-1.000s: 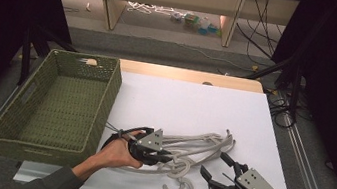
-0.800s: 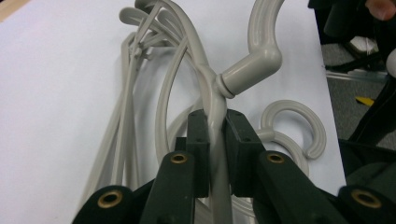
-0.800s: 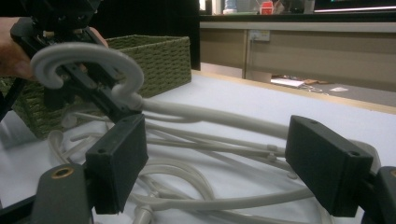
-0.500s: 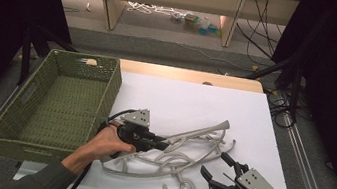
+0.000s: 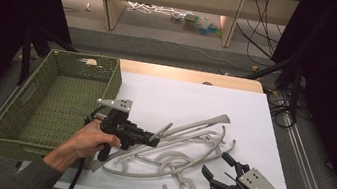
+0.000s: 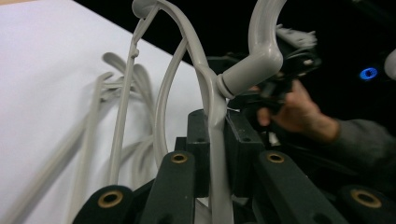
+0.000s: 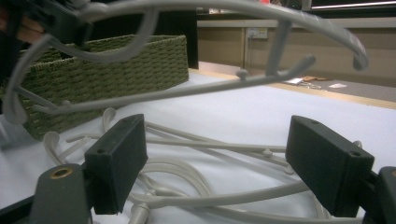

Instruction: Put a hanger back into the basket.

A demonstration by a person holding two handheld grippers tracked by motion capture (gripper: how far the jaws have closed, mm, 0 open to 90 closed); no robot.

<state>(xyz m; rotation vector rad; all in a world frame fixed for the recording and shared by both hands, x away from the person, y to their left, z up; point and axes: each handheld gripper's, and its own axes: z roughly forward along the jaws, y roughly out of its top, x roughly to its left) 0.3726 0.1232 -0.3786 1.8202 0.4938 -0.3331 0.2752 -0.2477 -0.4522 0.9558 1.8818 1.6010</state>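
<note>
Pale grey hangers (image 5: 184,145), an olive-green woven basket (image 5: 54,102), a white table (image 5: 191,98), black grippers' fingers (image 7: 116,158).

The worktop (image 5: 196,98) has a white surface with a wooden edge (image 5: 184,74) at its far side. Beyond it the grey floor (image 5: 163,48) is lit, and pale wooden furniture panels (image 5: 110,0) stand there. Black cables (image 5: 263,22) hang on the right. Small coloured objects (image 5: 197,23), perhaps toys, lie on the floor. Both sides of the room are dark.
</note>
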